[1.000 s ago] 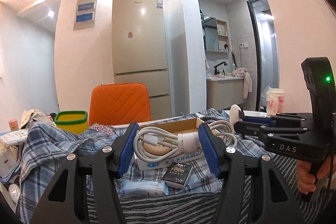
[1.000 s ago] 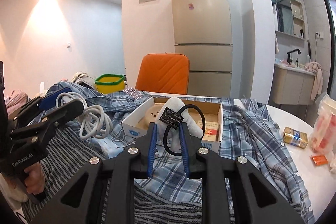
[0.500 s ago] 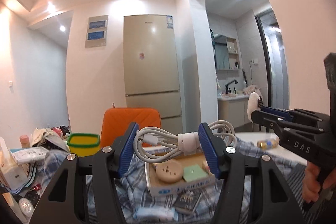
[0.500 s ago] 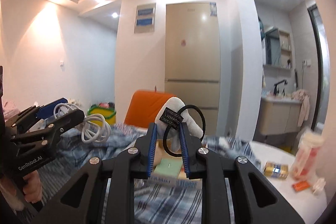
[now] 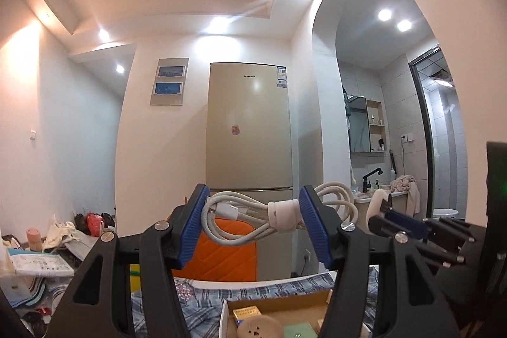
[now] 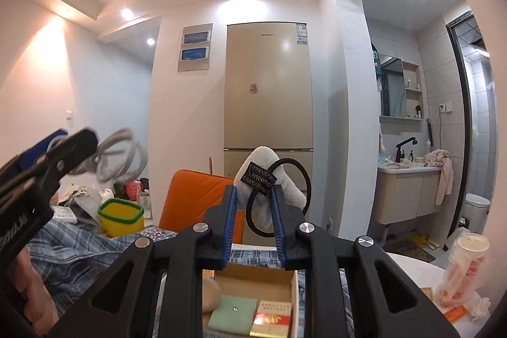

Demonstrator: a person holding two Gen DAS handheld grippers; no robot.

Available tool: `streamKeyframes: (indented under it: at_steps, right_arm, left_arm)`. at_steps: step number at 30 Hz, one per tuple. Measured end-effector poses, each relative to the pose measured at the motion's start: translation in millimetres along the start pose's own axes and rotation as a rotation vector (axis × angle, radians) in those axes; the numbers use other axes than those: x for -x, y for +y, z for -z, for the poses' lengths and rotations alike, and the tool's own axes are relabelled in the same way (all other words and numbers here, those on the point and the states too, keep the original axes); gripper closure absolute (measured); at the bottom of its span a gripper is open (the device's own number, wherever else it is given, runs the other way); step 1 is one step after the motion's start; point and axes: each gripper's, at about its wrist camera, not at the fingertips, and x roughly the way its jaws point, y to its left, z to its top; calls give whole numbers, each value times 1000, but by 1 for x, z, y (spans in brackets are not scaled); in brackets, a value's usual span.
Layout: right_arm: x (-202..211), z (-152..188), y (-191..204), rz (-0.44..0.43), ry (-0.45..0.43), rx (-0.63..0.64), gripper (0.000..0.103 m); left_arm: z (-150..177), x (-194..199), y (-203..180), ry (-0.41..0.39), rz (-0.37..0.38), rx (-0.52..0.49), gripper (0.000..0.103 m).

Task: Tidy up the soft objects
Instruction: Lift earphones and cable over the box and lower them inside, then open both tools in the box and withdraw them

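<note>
My left gripper (image 5: pixel 253 224) is shut on a coiled white cable (image 5: pixel 250 216) bound with a white strap, held high above the table. It also shows blurred at the left of the right wrist view (image 6: pixel 79 148). My right gripper (image 6: pixel 253 211) is shut on a white soft pouch with a black label and black loop (image 6: pixel 269 179), also raised. It shows at the right of the left wrist view (image 5: pixel 383 208). An open cardboard box (image 6: pixel 253 277) with small items lies below on plaid cloth (image 6: pixel 73 249).
An orange chair (image 6: pixel 193 198) and a beige fridge (image 6: pixel 266 84) stand behind the table. A yellow-green tub (image 6: pixel 120 216) and clutter (image 5: pixel 35 262) sit at the left. A wrapped cup (image 6: pixel 462 271) and small packets rest on the white table at the right.
Both grippers have risen and tilted upward with their loads. The box and cloth have dropped to the bottom of both views.
</note>
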Motion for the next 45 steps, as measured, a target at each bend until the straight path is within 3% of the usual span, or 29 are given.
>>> streamKeyframes:
  at_steps: [9,13,18,24,34,35,40,45]
  right_arm:
    - [-31,31,-7,27,19,-44,80]
    - [-45,57,-11,27,82,-60,80]
    - [-73,86,-16,13,235,-74,80]
    - [-92,102,-22,-5,342,-98,80]
    - [-110,112,-9,-58,429,-54,80]
    - [-112,114,-7,-57,442,-47,78]
    - [-117,117,-11,-37,470,-56,34]
    - [-106,110,-25,34,411,-105,34]
  left_arm:
    - [45,-33,3,46,-35,5,46]
    - [71,-44,3,129,-40,-4,46]
    - [106,-57,-3,250,-48,-25,46]
    - [108,-58,-2,273,-63,-8,45]
    - [108,-66,-4,302,-65,-16,45]
    - [109,-66,-4,305,-65,-17,45]
    - [109,-69,-6,317,-63,-25,45]
    - [115,-79,-10,371,-52,-49,44]
